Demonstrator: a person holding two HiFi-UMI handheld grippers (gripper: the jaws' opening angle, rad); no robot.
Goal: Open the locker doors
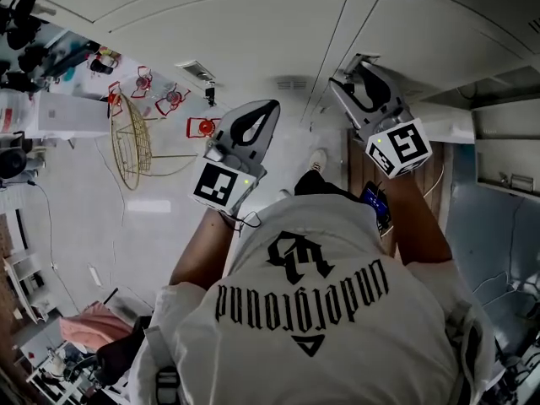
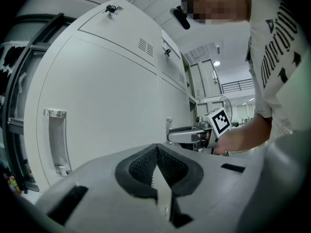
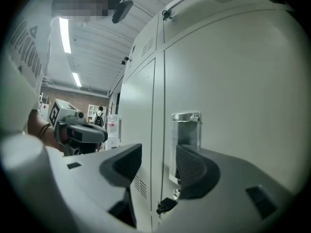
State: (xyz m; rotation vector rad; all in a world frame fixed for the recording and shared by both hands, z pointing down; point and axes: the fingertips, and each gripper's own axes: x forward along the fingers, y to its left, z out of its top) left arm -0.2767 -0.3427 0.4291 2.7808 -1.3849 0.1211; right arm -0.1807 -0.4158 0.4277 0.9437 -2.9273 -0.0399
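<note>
The grey locker doors (image 3: 233, 81) facing my tools look shut, nothing opened yet: my right tool (image 3: 159, 161) gapes wide just before a chrome handle (image 3: 186, 130), and my left tool (image 2: 156, 149) is pinched closed, empty.

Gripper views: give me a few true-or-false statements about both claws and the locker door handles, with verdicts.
The right claw is open. True.
The left claw is open. False: its jaws are together, with nothing between them.
The right claw grips the door handle. False: the handle shows beyond the gap, and the jaws stand apart, not pressed on it.
The locker door in front of the left claw is shut. True.
</note>
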